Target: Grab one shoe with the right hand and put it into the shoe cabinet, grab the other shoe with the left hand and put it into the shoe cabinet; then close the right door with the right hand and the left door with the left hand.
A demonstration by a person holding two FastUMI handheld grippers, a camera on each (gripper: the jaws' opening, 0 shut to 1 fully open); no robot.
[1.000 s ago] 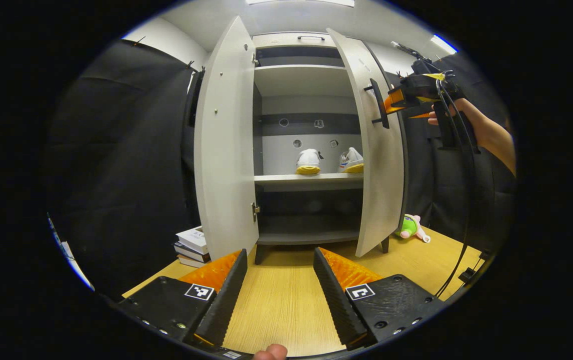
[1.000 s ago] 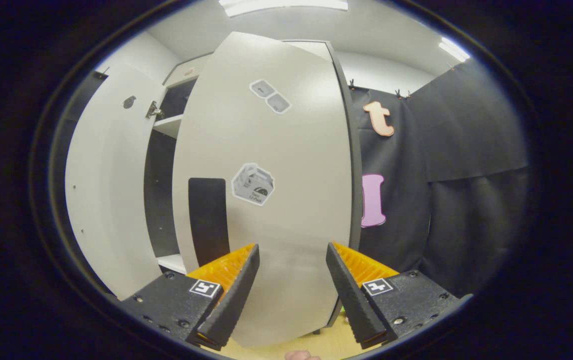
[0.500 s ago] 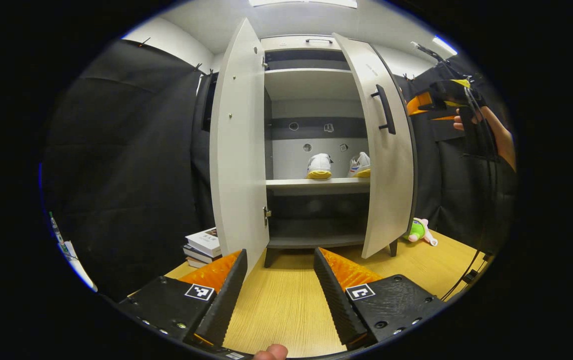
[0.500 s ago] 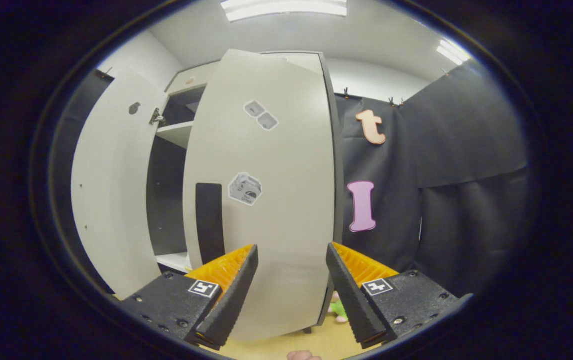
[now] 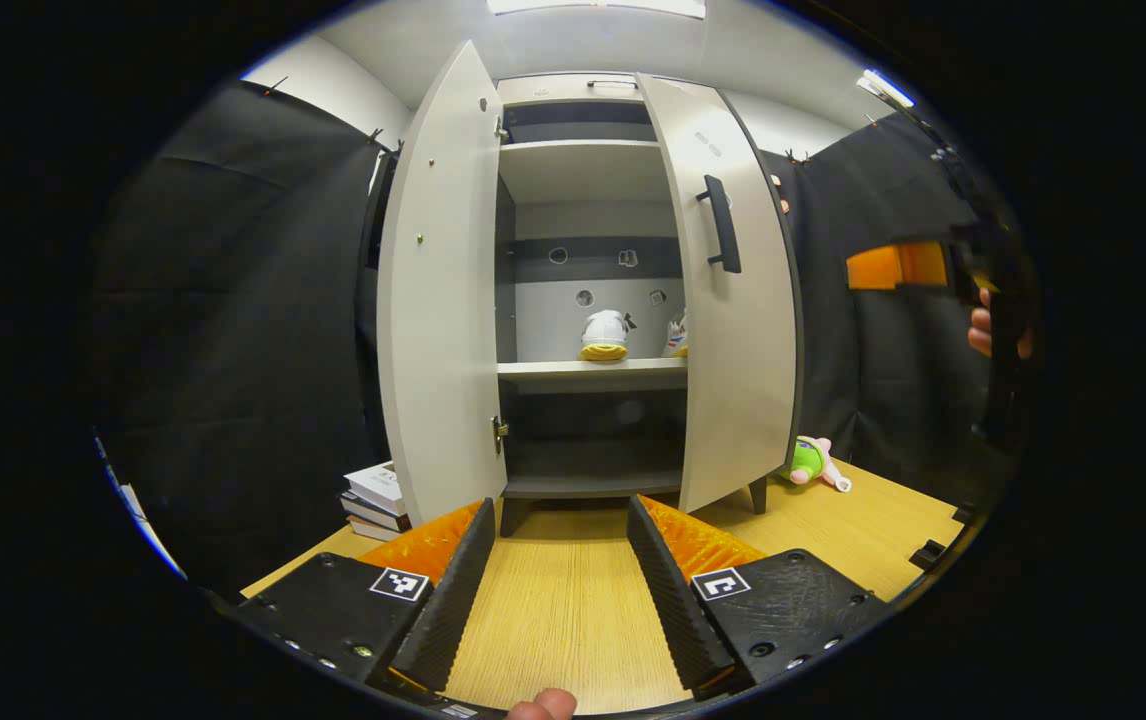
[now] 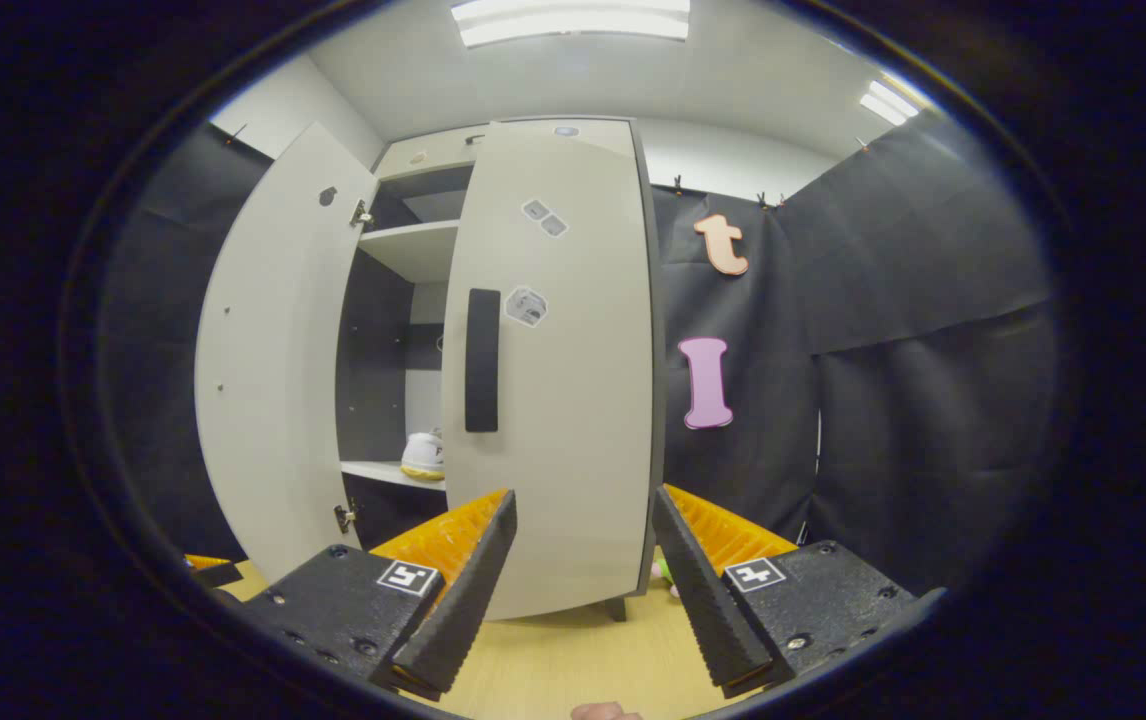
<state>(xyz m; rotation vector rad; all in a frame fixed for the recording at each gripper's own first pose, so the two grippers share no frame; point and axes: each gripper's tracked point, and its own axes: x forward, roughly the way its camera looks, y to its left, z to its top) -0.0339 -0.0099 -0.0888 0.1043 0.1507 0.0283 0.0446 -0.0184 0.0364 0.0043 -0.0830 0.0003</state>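
Shoes (image 5: 604, 335) sit mid-frame on the shelf — the right door (image 5: 733, 300) has swung further shut. My right gripper (image 6: 578, 570) has pulled back from it; both it and my left gripper (image 5: 558, 570) are spread, grasping nothing.

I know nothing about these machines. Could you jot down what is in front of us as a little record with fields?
Furniture: shoe cabinet on a wooden table
Shoes: two shoes on the middle shelf
Left door: wide open
Right door: partly closed, black handle facing out
Left hand-held gripper: open, empty, low over the table
Right hand-held gripper: open, empty, facing the right door
Extras: stacked books, plush toy
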